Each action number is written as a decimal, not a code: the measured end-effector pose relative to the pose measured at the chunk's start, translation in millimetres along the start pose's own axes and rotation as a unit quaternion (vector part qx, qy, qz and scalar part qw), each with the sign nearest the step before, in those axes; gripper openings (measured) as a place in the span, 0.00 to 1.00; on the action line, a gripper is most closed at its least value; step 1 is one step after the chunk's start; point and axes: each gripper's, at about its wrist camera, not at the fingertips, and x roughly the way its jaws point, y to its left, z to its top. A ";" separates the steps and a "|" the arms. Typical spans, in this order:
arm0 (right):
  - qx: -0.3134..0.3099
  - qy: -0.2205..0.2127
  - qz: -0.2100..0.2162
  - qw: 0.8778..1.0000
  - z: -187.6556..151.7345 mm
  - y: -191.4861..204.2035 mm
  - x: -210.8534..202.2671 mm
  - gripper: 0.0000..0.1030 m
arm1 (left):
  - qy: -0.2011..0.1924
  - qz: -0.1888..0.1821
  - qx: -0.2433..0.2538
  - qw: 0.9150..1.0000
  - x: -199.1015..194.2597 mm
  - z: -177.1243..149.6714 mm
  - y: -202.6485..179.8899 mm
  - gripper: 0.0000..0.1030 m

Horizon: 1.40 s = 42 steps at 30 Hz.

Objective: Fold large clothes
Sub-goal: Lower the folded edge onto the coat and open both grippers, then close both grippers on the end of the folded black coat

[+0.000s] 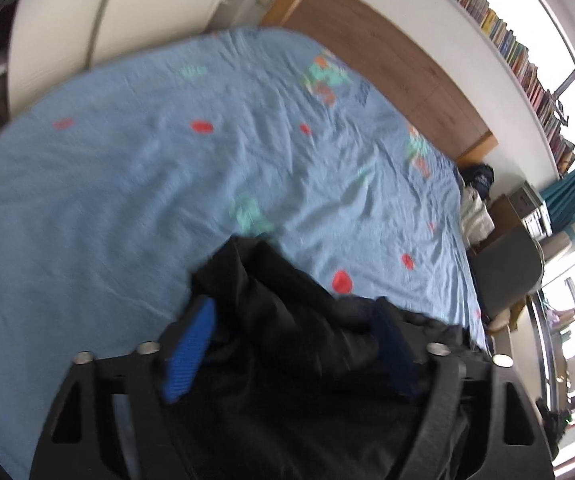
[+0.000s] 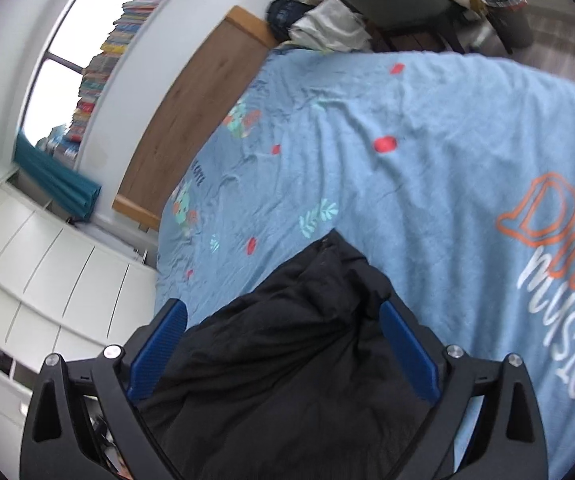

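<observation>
Now your left tongs have black cloth bunched between the two blue pads, and the cloth fills the gap, so they seem to be gripping the black garment. Your right tongs show the same: the blue pads stand wide apart, yet the black garment fills all the space between them, so I cannot tell if they truly pinch it. The garment hangs crumpled from both tongs above the bed. Below it lies the light blue bedsheet with red dots and green leaf prints, wrinkled. Beyond the bed you see the wooden headboard, and above it a long shelf of books.
</observation>
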 end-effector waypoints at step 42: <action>-0.277 0.119 -0.116 0.946 -83.8 110.8 207.8 1.00 | 0.072 0.089 0.191 0.975 173.2 -53.0 -134.0 1.00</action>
